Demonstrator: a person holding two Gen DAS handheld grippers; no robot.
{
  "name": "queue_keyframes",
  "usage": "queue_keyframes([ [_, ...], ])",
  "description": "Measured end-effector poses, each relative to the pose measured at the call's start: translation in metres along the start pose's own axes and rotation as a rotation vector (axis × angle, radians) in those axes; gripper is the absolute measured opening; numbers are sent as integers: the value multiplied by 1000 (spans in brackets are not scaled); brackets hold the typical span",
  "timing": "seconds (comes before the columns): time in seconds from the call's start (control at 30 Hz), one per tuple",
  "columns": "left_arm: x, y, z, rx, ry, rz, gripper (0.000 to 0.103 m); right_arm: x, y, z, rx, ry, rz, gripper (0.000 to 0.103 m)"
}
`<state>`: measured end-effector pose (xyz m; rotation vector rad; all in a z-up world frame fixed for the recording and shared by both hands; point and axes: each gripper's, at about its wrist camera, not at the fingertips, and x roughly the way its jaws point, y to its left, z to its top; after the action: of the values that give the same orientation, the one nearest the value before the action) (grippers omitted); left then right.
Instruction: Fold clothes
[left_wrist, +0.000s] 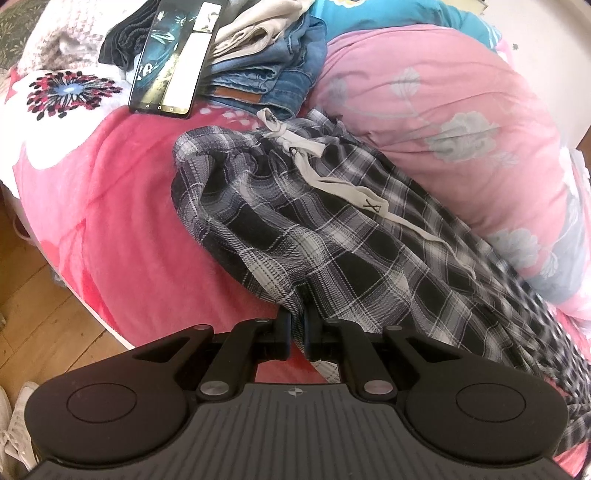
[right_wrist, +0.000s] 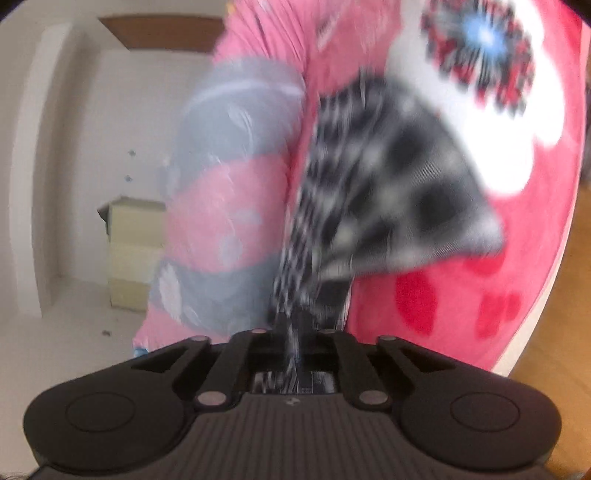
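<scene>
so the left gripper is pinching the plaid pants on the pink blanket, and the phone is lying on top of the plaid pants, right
Not quite. The phone is not on the plaid pants; it rests against the stack of folded clothes further back, as the left wrist view shows. The left gripper does pinch the pants, on the pink blanket.

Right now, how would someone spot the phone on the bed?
Start at the pink blanket, then go to the stack of folded jeans at its far end. The phone leans against that stack, the only flat, glossy black thing among soft fabrics.
</scene>
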<state>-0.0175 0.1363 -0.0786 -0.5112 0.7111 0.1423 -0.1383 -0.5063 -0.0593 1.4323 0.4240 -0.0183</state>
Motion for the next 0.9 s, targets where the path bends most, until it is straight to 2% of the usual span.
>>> queue_keyframes([
  [0.03,0,0,0,-3,1,0,5,12,-2,2,22,8,-9,45],
  [0.07,0,1,0,-6,2,0,5,22,-6,4,38,9,-20,48],
  [0.2,1,1,1,-4,8,-1,6,47,-24,12,104,-7,-48,48],
  [0.3,1,1,1,-4,9,-2,6,55,-33,12,112,-20,-43,43],
  [0.33,2,2,2,-3,10,-3,6,57,-35,11,111,-26,-32,37],
  [0.43,1,1,1,-7,9,-1,6,54,-32,9,80,-46,-4,1],
  [0.73,1,0,0,-6,6,3,8,-19,-7,1,-28,-122,31,0],
  [0.9,1,-1,0,1,7,7,8,-58,-25,-3,-51,-160,-62,0],
])
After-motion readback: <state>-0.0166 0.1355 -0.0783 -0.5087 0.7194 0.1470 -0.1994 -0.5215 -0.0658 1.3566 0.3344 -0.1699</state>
